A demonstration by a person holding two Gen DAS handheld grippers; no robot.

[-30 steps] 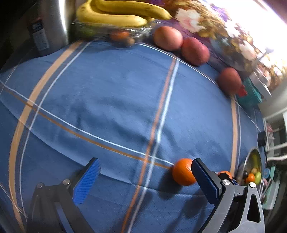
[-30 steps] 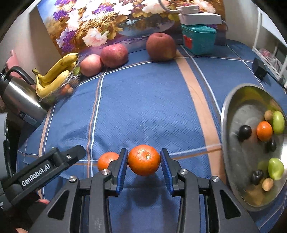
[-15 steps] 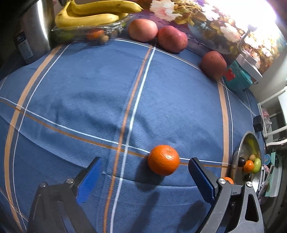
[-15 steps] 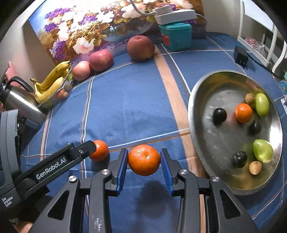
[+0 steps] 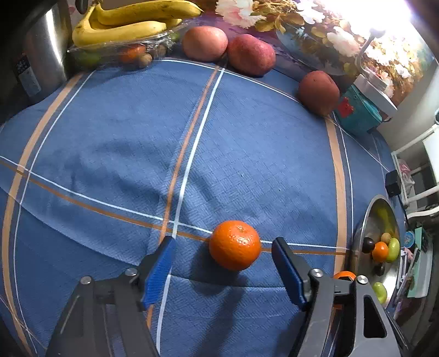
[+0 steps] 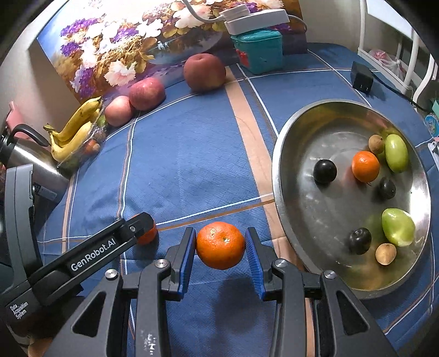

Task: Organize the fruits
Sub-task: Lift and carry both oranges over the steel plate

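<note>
My right gripper [image 6: 221,247] is shut on a tangerine [image 6: 220,245] and holds it above the blue cloth, just left of the steel bowl [image 6: 282,175]. The bowl holds several small fruits, among them a tangerine [image 6: 365,166] and green fruit [image 6: 397,226]. My left gripper [image 5: 223,256] is open, its jaws on either side of a second tangerine [image 5: 235,245] that lies on the cloth; they do not touch it. In the right wrist view this tangerine [image 6: 148,236] is mostly hidden behind the left gripper's finger.
Three apples [image 5: 251,54] line the back edge by a flower painting. Bananas [image 5: 123,24] lie on a clear box of small fruits next to a steel kettle [image 5: 41,55]. A teal box [image 6: 258,50] and a black adapter [image 6: 362,77] sit at the back right.
My left gripper has swung right and closed in until the loose tangerine sits between its narrowed jaws. My right gripper has carried its tangerine right, toward the bowl.
</note>
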